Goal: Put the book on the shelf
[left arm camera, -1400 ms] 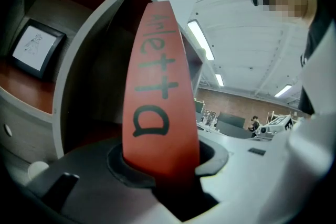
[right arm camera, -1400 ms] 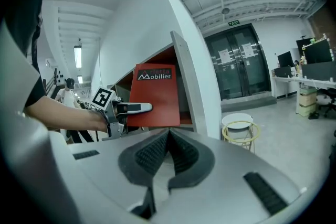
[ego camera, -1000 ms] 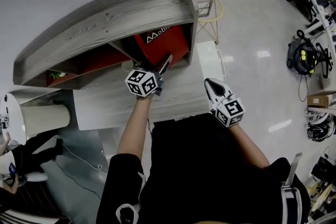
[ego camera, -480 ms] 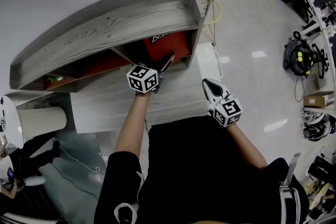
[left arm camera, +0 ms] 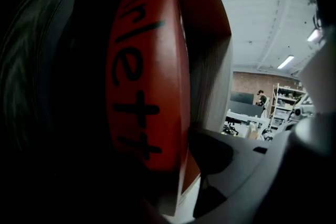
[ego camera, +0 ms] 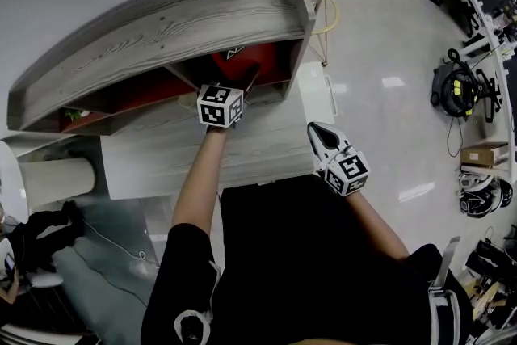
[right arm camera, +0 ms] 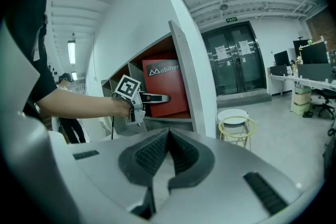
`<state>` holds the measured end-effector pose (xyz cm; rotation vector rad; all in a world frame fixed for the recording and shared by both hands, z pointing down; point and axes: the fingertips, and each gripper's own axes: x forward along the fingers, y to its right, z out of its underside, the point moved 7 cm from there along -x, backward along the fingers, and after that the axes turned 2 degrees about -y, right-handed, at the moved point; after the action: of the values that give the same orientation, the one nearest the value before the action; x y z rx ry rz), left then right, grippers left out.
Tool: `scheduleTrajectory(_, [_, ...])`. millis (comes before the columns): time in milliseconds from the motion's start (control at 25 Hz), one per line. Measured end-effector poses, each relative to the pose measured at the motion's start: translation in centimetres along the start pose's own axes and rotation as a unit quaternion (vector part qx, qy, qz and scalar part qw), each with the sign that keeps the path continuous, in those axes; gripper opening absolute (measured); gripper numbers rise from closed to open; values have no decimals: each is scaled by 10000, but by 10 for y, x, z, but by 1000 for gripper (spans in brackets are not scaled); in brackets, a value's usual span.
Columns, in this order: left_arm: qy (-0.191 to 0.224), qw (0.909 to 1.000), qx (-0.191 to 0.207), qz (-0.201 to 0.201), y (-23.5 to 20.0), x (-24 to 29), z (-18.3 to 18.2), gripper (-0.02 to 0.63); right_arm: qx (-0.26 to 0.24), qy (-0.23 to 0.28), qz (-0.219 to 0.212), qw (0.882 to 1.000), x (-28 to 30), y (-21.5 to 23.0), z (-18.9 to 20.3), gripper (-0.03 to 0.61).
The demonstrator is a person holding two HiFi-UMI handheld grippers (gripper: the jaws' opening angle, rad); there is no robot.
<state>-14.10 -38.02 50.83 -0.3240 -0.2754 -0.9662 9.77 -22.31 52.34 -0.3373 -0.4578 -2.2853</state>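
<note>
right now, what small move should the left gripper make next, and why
Probably draw the left gripper straight back out of the shelf. The red book already stands upright at its right end, and the jaws have just been opening around it, so the grip looks released. Pulling back in line should avoid tipping it.

One red book [ego camera: 258,61], one shelf [ego camera: 161,20], one stool [right arm camera: 236,114] — two grippers [ego camera: 247,82] [ego camera: 317,132]
</note>
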Motion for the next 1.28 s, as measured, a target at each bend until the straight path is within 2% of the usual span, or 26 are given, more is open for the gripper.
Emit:
scheduleTrajectory(200, [-34,9994,-69,-332,-8,3,-1,290,0,15,54,10000,-5,7,3,0])
scheduleTrajectory(360, [-101,9988,-309,-364,-13,3,0,321,24,27,104,9999,-8,10,5,0])
scheduleTrajectory(600, [112,9976,-451,-504,-12,-11,0,322,28,55,20,10000,-3,4,5,0])
scheduleTrajectory(880, [383,9957,-123,-835,-4,-35,-7,322,-24,46,-93,9999,0,-4,5,0])
scheduleTrajectory(1200, [647,9915,-143,-1121,3,-54,-12,319,-68,29,-180,9998,2,-11,7,0])
scheduleTrajectory(1280, [745,9898,-231,-1193,5,-61,-12,301,-71,35,-179,9998,0,-12,7,0])
